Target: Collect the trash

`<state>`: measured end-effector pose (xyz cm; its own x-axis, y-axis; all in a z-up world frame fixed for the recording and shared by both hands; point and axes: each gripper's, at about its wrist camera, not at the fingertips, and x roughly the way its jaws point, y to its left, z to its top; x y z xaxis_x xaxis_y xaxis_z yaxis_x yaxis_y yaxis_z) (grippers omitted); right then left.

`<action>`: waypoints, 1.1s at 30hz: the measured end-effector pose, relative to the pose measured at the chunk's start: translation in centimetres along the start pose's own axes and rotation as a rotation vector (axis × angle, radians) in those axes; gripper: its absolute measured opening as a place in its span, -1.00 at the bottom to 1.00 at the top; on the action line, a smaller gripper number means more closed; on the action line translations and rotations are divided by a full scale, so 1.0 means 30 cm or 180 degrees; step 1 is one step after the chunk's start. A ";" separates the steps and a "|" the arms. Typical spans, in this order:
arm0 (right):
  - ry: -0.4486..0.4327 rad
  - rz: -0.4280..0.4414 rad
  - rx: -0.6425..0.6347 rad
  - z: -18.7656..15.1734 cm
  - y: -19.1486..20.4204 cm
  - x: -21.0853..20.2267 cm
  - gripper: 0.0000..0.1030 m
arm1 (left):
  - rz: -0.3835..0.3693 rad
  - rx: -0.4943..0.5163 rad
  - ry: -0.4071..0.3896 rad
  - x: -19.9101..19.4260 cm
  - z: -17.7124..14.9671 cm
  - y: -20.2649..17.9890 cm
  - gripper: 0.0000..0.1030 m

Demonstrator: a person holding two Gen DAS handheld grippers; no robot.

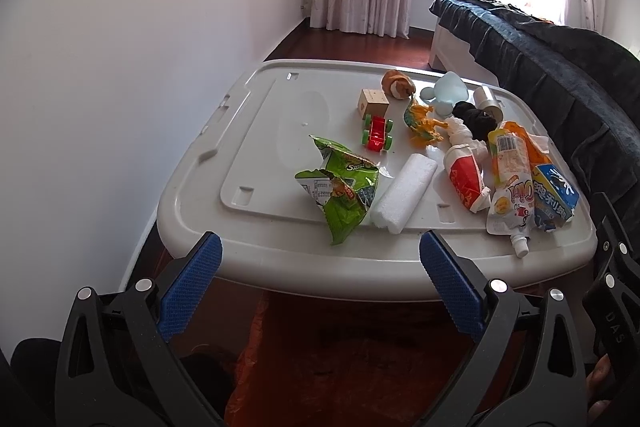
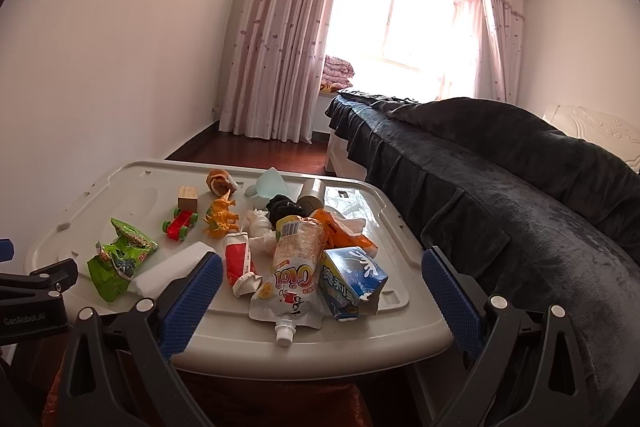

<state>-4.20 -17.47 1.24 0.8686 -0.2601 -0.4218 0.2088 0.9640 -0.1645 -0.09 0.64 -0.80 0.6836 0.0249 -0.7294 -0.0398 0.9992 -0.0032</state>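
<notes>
Trash lies on a grey plastic bin lid (image 1: pixel 200 203) (image 2: pixel 224 347): a green snack bag (image 1: pixel 340 191) (image 2: pixel 120 259), a white foam block (image 1: pixel 404 195) (image 2: pixel 168 273), a red-and-white wrapper (image 1: pixel 466 179) (image 2: pixel 238 263), a spouted drink pouch (image 1: pixel 510 195) (image 2: pixel 294 271), a blue carton (image 1: pixel 556 199) (image 2: pixel 352 281) and crumpled tissue (image 1: pixel 460 131) (image 2: pixel 258 223). My left gripper (image 1: pixel 320 267) is open and empty before the lid's near edge, short of the green bag. My right gripper (image 2: pixel 322 291) is open and empty, its fingers either side of the pouch and carton, nearer the camera.
Toys sit farther back on the lid: a red car (image 1: pixel 378 133) (image 2: pixel 181 223), a wooden block (image 1: pixel 374 103) (image 2: pixel 188 198), an orange dinosaur (image 1: pixel 424 125) (image 2: pixel 220 219), a plush (image 1: pixel 398 83), a metal can (image 1: pixel 490 101) (image 2: pixel 312 195). A dark-covered bed (image 2: pixel 500 167) stands right. An orange bag (image 1: pixel 340 367) lies below.
</notes>
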 end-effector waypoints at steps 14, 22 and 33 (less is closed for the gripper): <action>-0.0004 0.0002 0.0004 -0.001 -0.001 0.000 0.90 | -0.0002 -0.0003 -0.0005 0.001 0.001 0.002 0.88; -0.0006 0.0006 0.0008 -0.001 -0.001 0.001 0.90 | -0.0002 -0.0003 -0.0005 0.001 0.001 0.002 0.88; -0.0007 0.0012 0.0010 -0.002 -0.003 0.000 0.90 | 0.0002 -0.0004 -0.0006 0.000 0.001 0.001 0.88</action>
<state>-4.25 -17.56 1.22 0.8704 -0.2564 -0.4203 0.2070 0.9651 -0.1601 -0.06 0.69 -0.78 0.6849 0.0256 -0.7282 -0.0412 0.9991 -0.0035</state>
